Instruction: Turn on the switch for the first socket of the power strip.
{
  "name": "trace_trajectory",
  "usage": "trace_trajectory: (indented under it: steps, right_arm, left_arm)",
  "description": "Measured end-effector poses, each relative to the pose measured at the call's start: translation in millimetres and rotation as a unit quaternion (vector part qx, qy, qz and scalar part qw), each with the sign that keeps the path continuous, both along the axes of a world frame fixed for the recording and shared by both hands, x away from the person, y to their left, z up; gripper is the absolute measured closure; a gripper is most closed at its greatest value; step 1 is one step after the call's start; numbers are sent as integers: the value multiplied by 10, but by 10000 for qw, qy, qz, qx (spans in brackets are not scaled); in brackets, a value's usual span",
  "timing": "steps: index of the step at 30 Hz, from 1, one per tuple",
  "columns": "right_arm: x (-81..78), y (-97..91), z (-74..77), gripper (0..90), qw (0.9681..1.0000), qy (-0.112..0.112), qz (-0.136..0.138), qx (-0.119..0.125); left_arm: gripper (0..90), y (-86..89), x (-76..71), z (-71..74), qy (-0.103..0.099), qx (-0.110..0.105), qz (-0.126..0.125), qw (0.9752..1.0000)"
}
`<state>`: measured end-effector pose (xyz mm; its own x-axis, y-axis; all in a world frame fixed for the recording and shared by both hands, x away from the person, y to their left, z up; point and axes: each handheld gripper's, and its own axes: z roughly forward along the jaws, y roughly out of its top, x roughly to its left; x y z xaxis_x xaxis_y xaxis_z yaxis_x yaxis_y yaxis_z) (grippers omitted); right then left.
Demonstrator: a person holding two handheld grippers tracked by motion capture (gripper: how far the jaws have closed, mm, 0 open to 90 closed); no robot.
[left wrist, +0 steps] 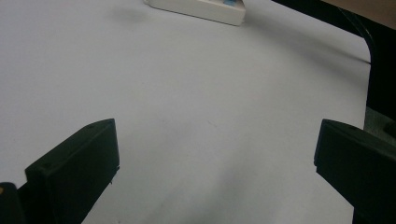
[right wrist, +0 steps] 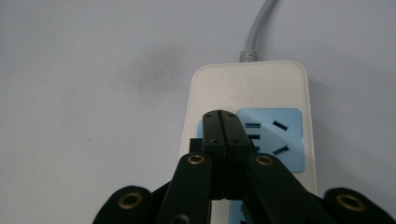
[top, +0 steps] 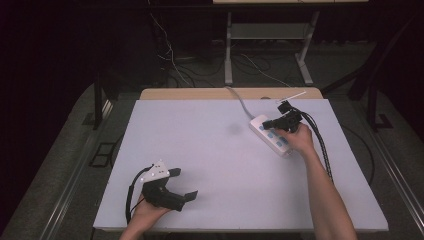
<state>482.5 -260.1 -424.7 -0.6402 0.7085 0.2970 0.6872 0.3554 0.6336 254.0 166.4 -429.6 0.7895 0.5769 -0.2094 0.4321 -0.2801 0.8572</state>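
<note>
Nearest to me, my left gripper (top: 184, 184) rests low on the near left part of the bench (top: 210, 150), released, its jaws standing wide apart with only bare white surface between them; in the left gripper view the same two black jaws frame that empty stretch of bench, with the power strip (left wrist: 205, 8) far off at the top edge.

My right gripper (right wrist: 223, 122) is clenched, jaws pressed flat together with nothing between them. Its closed tip sits over the white power strip (right wrist: 252, 93), just at the left edge of a pale blue socket panel (right wrist: 275, 135); whether the tip actually touches the strip I cannot tell.

From the high view the power strip (top: 270, 134) lies at an angle on the far right part of the bench, under my right gripper (top: 280, 121), and its grey cord (top: 240, 102) runs off over the far edge.
</note>
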Motion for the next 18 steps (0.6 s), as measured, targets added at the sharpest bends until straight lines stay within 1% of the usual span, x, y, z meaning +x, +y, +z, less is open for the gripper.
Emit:
trace_trajectory:
  steps: [2,4,5,7,10,11,14,18]
  right_arm:
    - [1,-3,4,896,10000,-4,23,34]
    - [-3,3,16,897,9998,-11,64,178]
    - [-5,18,22,896,9998,-16,89,179]
    - [-3,55,17,897,9998,-24,145,143]
    - [-1,78,5,897,9998,-34,124,133]
    - [1,86,11,897,9999,-66,89,81]
    - [2,95,20,897,9999,-92,125,-24]
    - [0,69,5,898,9999,-81,108,0]
  left_arm:
    - [0,5,2,-1,6,5,11,10000]
    - [0,7,4,-2,5,1,12,10000]
    - [0,9,6,-2,0,-3,15,10000]
    - [0,8,2,0,0,3,14,10000]
    - [0,6,-6,3,-3,-4,10,10000]
    - [0,7,-7,3,-5,-5,11,10000]
    - [0,10,-4,2,-2,-6,12,10000]
    - [0,1,-3,0,-5,20,-8,10000]
